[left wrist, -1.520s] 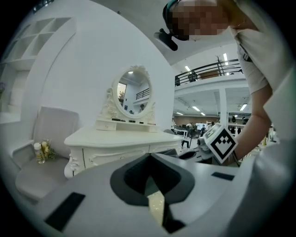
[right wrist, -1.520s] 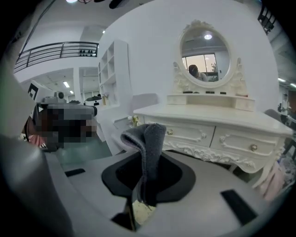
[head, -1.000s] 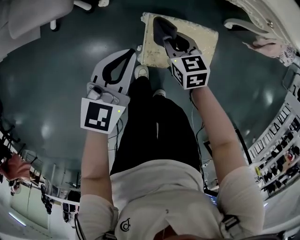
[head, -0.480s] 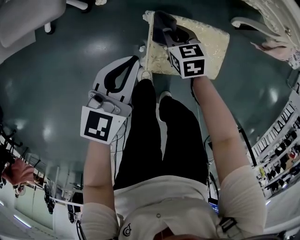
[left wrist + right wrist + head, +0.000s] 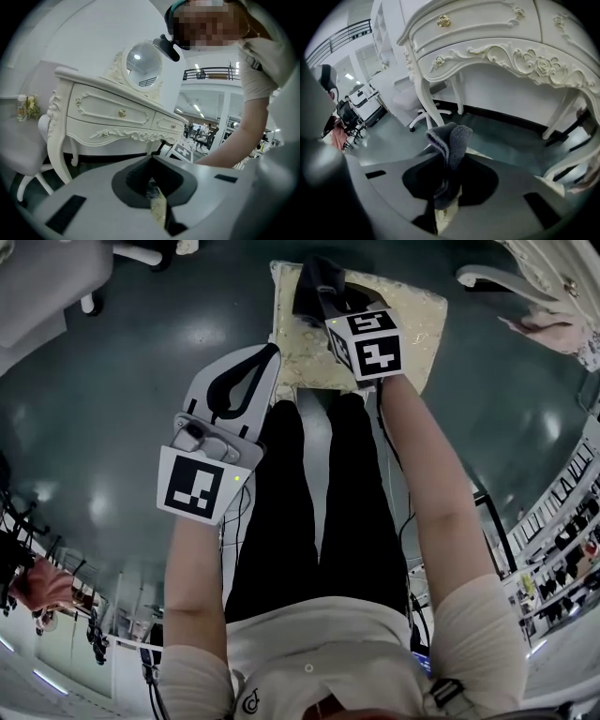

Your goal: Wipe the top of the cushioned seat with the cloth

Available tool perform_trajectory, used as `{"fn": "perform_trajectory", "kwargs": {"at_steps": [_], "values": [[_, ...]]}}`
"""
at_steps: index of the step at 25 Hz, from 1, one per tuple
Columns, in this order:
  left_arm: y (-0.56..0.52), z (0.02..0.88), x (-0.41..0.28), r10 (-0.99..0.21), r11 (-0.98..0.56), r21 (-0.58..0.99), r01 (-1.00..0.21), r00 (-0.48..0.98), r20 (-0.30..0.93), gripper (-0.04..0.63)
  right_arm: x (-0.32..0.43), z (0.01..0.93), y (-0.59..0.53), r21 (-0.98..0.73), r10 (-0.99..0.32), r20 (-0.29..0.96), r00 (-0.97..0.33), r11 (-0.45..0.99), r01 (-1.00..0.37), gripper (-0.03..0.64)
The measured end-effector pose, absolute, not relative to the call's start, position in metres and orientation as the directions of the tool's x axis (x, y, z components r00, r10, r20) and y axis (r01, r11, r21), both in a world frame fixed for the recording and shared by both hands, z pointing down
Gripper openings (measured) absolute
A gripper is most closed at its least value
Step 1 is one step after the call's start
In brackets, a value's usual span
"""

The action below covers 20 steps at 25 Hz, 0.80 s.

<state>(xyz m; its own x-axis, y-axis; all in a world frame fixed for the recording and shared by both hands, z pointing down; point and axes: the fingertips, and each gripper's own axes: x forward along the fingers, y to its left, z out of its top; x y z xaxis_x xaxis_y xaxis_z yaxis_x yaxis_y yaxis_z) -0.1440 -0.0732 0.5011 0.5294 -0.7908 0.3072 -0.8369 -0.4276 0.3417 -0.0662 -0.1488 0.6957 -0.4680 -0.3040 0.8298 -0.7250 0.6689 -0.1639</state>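
Change: Right gripper [image 5: 323, 304] had pushed a little farther over the cushioned seat [image 5: 412, 315] than half a second before, towards its far left corner; the person's legs [image 5: 309, 512] had drawn up to its near edge.
Right grip: jaws clamped on the cloth [image 5: 450, 140], a bunched fold standing up between them and past the tips.
Left gripper [image 5: 262, 357]: jaws drawn together on nothing, hanging just off the seat's near left corner, over the floor [image 5: 112, 381].
Relation that mattered: the seat lay directly under the right gripper, and most of its top spread to the right and back towards the person; its longer side ran left to right. The right gripper was over it, the left only beside it, so a sweep rightward looked the natural stroke.
Contact: whether the cloth pressed on the fabric could not be told.
Cloth: dark grey, thick, fuzzy, with a paler stitched edge.
Seat: roughly square, padded, cream fabric with a faint pattern.
Floor: dark green, glossy.
Beyond: a white carved dressing table [image 5: 487, 42], just past the seat.
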Motion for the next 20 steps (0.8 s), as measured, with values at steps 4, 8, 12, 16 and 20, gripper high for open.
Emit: {"fn": "perform_trajectory", "kwargs": {"at_steps": [4, 8, 12, 16, 20], "values": [[-0.076, 0.501, -0.127, -0.789, -0.417, 0.349, -0.839, 0.525, 0.32, 0.014, -0.055, 0.696, -0.15, -0.122, -0.294, 0.836, -0.464, 0.725, -0.678, 0.078], [-0.084, 0.498, -0.105, -0.788, -0.433, 0.348, -0.832, 0.537, 0.302, 0.014, -0.041, 0.697, -0.153, -0.144, -0.274, 0.837, -0.473, 0.725, -0.674, 0.078], [-0.09, 0.495, -0.089, -0.799, -0.426, 0.349, -0.835, 0.528, 0.288, 0.014, -0.025, 0.698, -0.156, -0.151, -0.258, 0.848, -0.462, 0.719, -0.679, 0.078], [-0.091, 0.497, -0.076, -0.798, -0.418, 0.323, -0.849, 0.513, 0.316, 0.014, -0.004, 0.697, -0.159, -0.17, -0.232, 0.87, -0.435, 0.687, -0.707, 0.078], [-0.095, 0.498, -0.067, -0.811, -0.392, 0.311, -0.866, 0.485, 0.328, 0.014, 0.019, 0.699, -0.163, -0.165, -0.227, 0.882, -0.414, 0.673, -0.721, 0.078]]}}
